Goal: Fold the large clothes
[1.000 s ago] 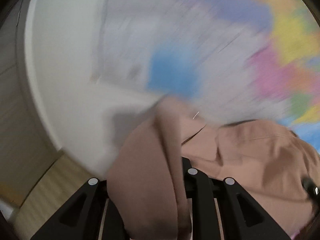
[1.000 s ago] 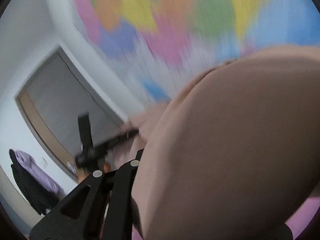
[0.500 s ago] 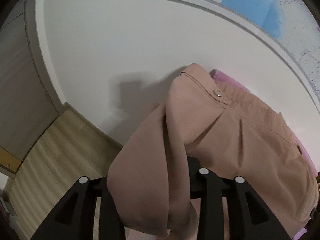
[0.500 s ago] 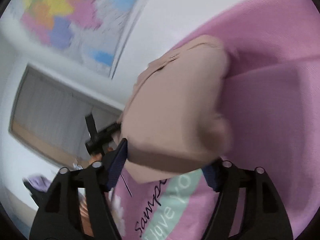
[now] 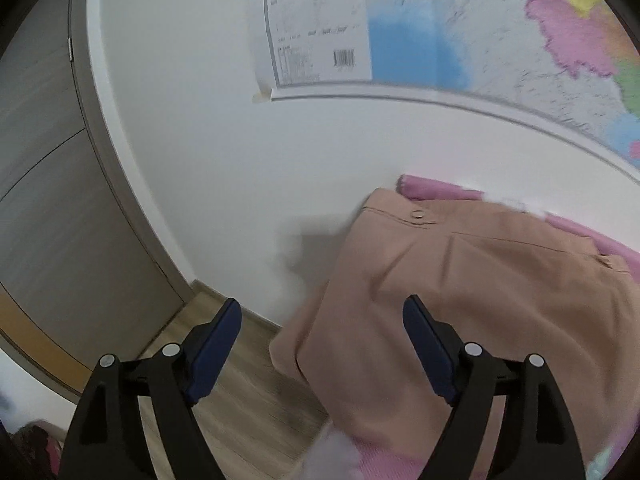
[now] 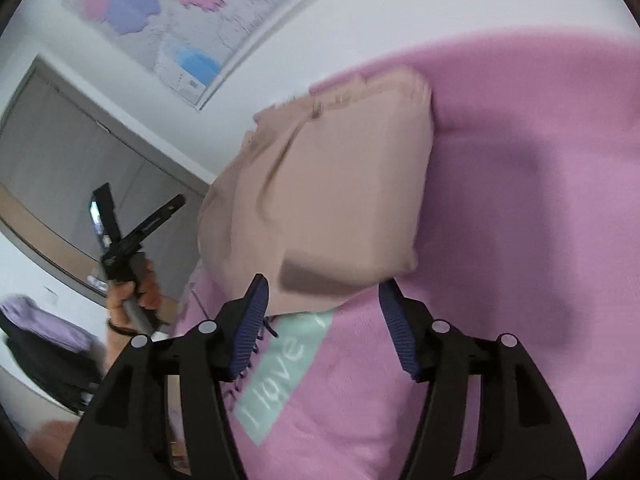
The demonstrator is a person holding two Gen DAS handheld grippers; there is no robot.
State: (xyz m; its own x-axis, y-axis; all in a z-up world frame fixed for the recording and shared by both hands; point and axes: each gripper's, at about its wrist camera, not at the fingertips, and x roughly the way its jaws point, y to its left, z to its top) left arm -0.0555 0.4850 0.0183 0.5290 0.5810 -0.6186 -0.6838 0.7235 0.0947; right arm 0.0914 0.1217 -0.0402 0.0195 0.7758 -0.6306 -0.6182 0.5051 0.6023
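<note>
Two tongs apart, wall map (image 5: 500, 40), pink blanket (image 6: 520, 220) under tan trousers (image 6: 332, 200)

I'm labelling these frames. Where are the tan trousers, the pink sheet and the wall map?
tan trousers (image 5: 460, 280): left wrist view, front panel below the waistband.
pink sheet (image 6: 520, 200): right wrist view, bare stretch right of the trousers.
wall map (image 5: 500, 40): left wrist view, pale printed area.

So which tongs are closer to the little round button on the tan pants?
Left. The left tongs, open, sit just below the button at the waistband. The right tongs, also open after letting go, straddle the tan pants at the folded end, far from it.
</note>
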